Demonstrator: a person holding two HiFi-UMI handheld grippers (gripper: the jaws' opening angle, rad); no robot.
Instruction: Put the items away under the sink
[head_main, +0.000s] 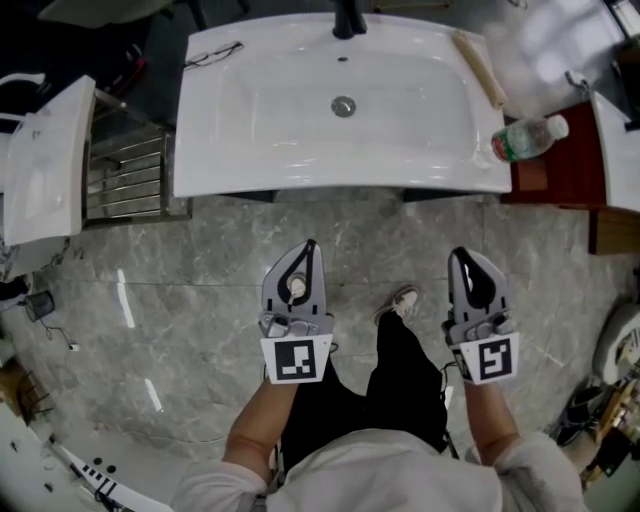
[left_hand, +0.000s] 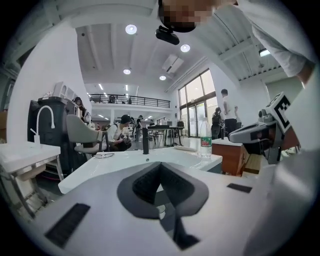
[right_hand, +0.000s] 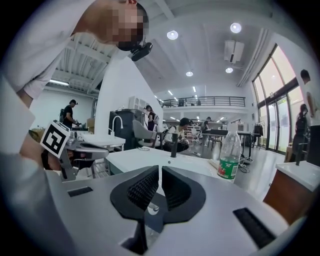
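Note:
A white sink top (head_main: 250, 170) fills the upper middle of the head view, with a black faucet (head_main: 348, 20) at its back. On it lie a pair of glasses (head_main: 212, 52) at the left, a wooden stick (head_main: 480, 68) at the right and a green-labelled plastic bottle (head_main: 528, 137) at the right front corner. My left gripper (head_main: 310, 244) and right gripper (head_main: 458, 253) hover over the floor in front of the sink, both shut with nothing in them. The left gripper view shows the bottle (left_hand: 205, 140) and glasses (left_hand: 103, 155) beyond shut jaws; the right gripper view shows the bottle (right_hand: 230, 155).
A second white basin (head_main: 45, 160) and a metal rack (head_main: 125, 175) stand left of the sink. A red-brown wooden cabinet (head_main: 560, 170) stands at the right. The person's legs and a shoe (head_main: 400, 300) are on the grey marble floor between the grippers. Several people are far behind.

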